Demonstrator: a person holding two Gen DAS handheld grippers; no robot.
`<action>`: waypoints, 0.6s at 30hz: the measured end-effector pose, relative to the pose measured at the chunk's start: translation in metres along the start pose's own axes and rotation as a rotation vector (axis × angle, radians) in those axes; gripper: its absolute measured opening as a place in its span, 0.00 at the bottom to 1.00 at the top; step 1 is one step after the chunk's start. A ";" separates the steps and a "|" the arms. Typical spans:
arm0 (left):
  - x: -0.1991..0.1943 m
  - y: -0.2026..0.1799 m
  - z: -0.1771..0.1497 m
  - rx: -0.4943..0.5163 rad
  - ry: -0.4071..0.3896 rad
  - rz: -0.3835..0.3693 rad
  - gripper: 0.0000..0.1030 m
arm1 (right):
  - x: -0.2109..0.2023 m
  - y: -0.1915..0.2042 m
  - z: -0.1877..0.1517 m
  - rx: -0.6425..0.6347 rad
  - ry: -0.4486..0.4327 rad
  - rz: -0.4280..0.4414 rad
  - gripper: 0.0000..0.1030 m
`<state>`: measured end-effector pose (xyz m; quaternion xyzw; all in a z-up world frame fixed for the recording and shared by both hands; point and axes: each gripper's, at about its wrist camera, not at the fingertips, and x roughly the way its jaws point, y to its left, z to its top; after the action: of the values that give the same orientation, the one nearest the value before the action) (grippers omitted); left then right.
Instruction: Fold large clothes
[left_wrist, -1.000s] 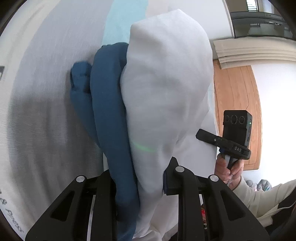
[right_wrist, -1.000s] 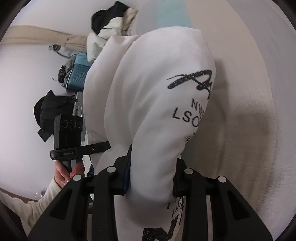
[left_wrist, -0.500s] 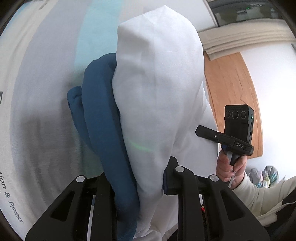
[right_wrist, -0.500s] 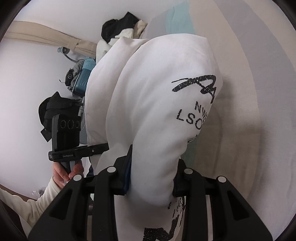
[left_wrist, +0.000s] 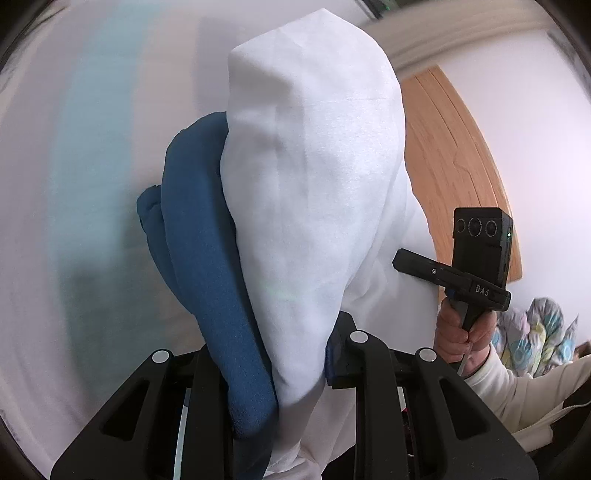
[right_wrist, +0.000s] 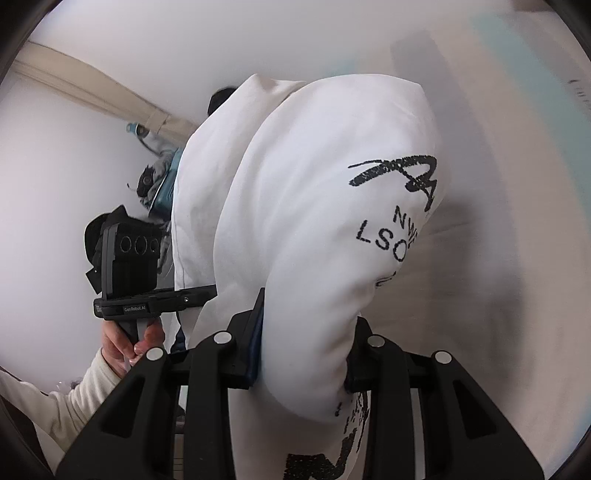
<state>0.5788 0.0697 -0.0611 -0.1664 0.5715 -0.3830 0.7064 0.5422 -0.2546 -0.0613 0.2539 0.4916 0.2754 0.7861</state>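
Holding a white sweatshirt (left_wrist: 310, 192) up in the air between both claws, well above the striped bed (left_wrist: 85, 192), probably to let it hang straight before laying a fold. Looking thick and soft, black lettering (right_wrist: 391, 236) printed on one side, blue lining (left_wrist: 207, 266) bunching out on the other (a hood, maybe; hard to tell). Left claw (left_wrist: 273, 363) pinching tight on white and blue layers together. Right claw (right_wrist: 306, 347) clamping shut on a fat printed roll. Blurring all around, so likely mid-swing.

White sweatshirt (right_wrist: 332, 229) with black lettering and blue lining (left_wrist: 207, 258) hangs bunched, lifted.
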 end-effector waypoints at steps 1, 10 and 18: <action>0.013 -0.018 0.005 0.023 0.011 -0.001 0.21 | -0.015 -0.009 -0.002 0.005 -0.014 -0.005 0.30; 0.153 -0.139 0.043 0.139 0.090 -0.023 0.21 | -0.158 -0.122 -0.023 0.058 -0.129 -0.070 0.30; 0.290 -0.230 0.078 0.189 0.143 -0.054 0.21 | -0.277 -0.245 -0.033 0.117 -0.179 -0.137 0.30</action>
<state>0.5868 -0.3084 -0.0810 -0.0867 0.5772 -0.4648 0.6658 0.4561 -0.6152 -0.0627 0.2889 0.4510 0.1682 0.8276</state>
